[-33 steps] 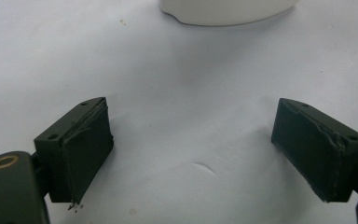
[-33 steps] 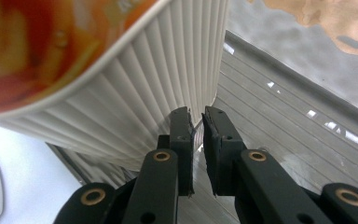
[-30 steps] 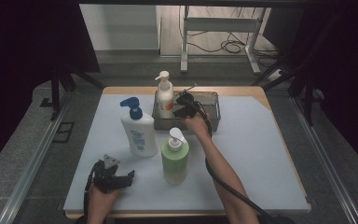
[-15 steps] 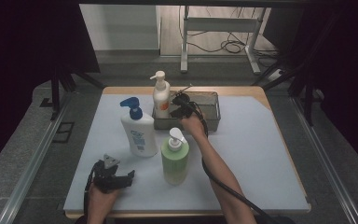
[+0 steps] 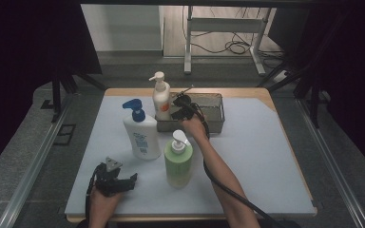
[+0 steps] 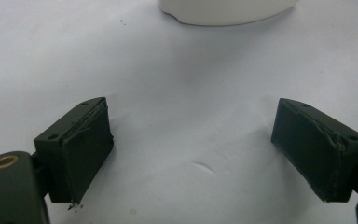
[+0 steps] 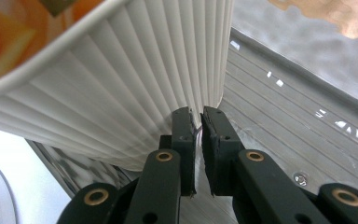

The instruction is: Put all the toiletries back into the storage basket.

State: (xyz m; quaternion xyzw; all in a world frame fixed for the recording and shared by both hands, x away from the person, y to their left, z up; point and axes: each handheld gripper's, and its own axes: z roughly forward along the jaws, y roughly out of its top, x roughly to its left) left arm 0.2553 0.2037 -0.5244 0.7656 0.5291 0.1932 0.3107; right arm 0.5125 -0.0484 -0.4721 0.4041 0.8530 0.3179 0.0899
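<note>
Cream pump bottle (image 5: 161,100) upright in tray (image 5: 216,113); nozzle leftward

A lab or recording studio rather than a home: black curtains (image 5: 24,57) hang at 10 and 2 o'clock, a metal stand (image 5: 221,28) with loose cables (image 5: 233,47) sits at 12, and floor rails (image 5: 33,166) flank the mat-covered table (image 5: 266,156).

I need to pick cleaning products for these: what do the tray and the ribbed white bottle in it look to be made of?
The tray looks like brushed metal, probably stainless steel: grey, with bright glints and blurred reflections on its wall. The ribbed white bottle looks like matte plastic: opaque, with moulded vertical ridges and a soft sheen. Neither can be confirmed by look alone.
</note>
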